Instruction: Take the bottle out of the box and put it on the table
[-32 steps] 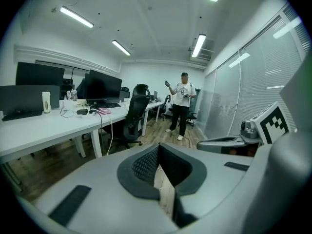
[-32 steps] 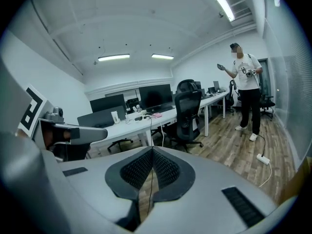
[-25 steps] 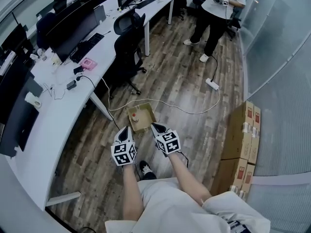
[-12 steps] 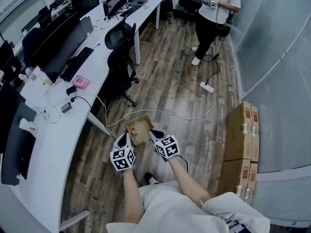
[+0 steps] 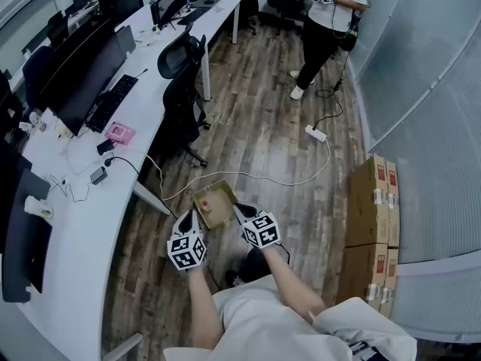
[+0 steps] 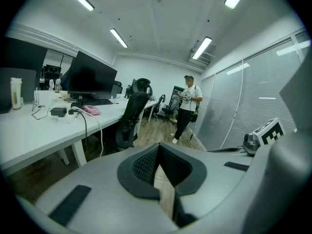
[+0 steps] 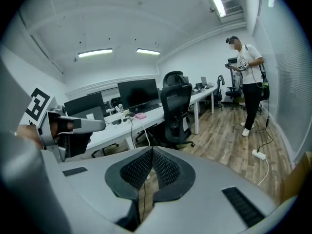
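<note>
Head view, left to right: a long white desk [image 5: 83, 216] runs down the left side, then the left gripper [image 5: 195, 216], the box [image 5: 228, 192], the right gripper [image 5: 239, 210], and a stack of brown cartons [image 5: 373, 201] at the far right. The box is a small open cardboard one sitting on the wood floor [image 5: 255, 126] near the desk's aisle-side edge. The grippers are at its near side, one by each corner, and I can't tell if they actually touch it. The bottle [image 5: 204, 201] is inside, over by the box's left wall. It's tiny from up here, a pale body with a red cap, and I can't say if it's upright or lying down. Only the head view gets the box and bottle; the gripper views look out across the office. Left gripper view: jaws pressed together at the tips, nothing pinched, a monitor [image 6: 92, 77] on the desk, and the right gripper poking in at the right edge. Right gripper view: jaws also pressed together on nothing, an office chair [image 7: 176, 111] beyond them, and a person [image 7: 248, 77] standing by the glass wall.
</note>
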Action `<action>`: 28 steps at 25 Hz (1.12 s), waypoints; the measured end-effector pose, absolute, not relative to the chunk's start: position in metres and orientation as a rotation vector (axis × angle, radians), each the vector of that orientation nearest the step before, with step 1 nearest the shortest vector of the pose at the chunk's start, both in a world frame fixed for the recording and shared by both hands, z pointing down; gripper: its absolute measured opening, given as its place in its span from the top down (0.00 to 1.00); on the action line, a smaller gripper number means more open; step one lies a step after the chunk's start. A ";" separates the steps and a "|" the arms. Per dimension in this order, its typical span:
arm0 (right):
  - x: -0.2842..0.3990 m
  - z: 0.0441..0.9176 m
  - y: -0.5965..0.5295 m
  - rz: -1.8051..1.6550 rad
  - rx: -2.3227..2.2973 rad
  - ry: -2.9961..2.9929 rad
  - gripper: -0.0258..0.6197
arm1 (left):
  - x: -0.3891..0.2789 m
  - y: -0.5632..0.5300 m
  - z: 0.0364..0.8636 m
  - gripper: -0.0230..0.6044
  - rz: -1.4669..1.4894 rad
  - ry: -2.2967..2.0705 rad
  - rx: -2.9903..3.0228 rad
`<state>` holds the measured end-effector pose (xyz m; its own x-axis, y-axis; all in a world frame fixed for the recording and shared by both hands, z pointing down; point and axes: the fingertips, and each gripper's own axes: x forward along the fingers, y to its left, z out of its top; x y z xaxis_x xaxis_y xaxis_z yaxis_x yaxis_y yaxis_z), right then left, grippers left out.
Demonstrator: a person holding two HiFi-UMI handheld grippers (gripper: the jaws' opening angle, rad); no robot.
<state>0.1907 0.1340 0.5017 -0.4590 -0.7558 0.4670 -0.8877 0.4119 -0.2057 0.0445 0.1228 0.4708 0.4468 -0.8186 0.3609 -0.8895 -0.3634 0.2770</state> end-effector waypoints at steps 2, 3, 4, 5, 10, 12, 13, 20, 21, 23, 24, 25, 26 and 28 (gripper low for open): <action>0.192 0.505 0.130 0.631 1.444 -2.362 0.90 | 0.044 0.121 0.476 0.94 0.225 -1.429 2.272; 0.193 0.508 0.128 0.637 1.450 -2.357 0.90 | 0.044 0.119 0.478 0.94 0.229 -1.426 2.271; 0.194 0.511 0.125 0.644 1.453 -2.353 0.90 | 0.043 0.117 0.481 0.94 0.233 -1.424 2.267; 0.194 0.515 0.121 0.651 1.452 -2.348 0.90 | 0.042 0.115 0.485 0.94 0.237 -1.424 2.260; 0.188 0.527 0.092 0.676 1.419 -2.349 0.90 | 0.031 0.091 0.499 0.94 0.241 -1.438 2.208; 0.183 0.530 0.074 0.698 1.407 -2.351 0.90 | 0.026 0.076 0.503 0.94 0.248 -1.438 2.190; 0.182 0.531 0.065 0.706 1.402 -2.354 0.90 | 0.025 0.069 0.505 0.94 0.252 -1.437 2.184; 0.185 0.541 0.001 0.693 1.384 -2.363 0.90 | 0.027 0.004 0.524 0.94 0.269 -1.429 2.157; 0.188 0.544 -0.008 0.696 1.384 -2.361 0.90 | 0.029 -0.006 0.527 0.94 0.276 -1.427 2.156; 0.194 0.548 -0.028 0.713 1.393 -2.357 0.90 | 0.033 -0.028 0.534 0.94 0.294 -1.420 2.154; 0.196 0.550 -0.038 0.724 1.400 -2.354 0.90 | 0.035 -0.039 0.537 0.94 0.303 -1.420 2.151; 0.198 0.553 -0.049 0.735 1.404 -2.351 0.90 | 0.035 -0.050 0.541 0.94 0.312 -1.425 2.141; 0.199 0.558 -0.058 0.744 1.402 -2.346 0.90 | 0.034 -0.060 0.545 0.94 0.324 -1.435 2.123; 0.199 0.568 -0.074 0.762 1.384 -2.333 0.90 | 0.029 -0.076 0.556 0.94 0.358 -1.462 2.071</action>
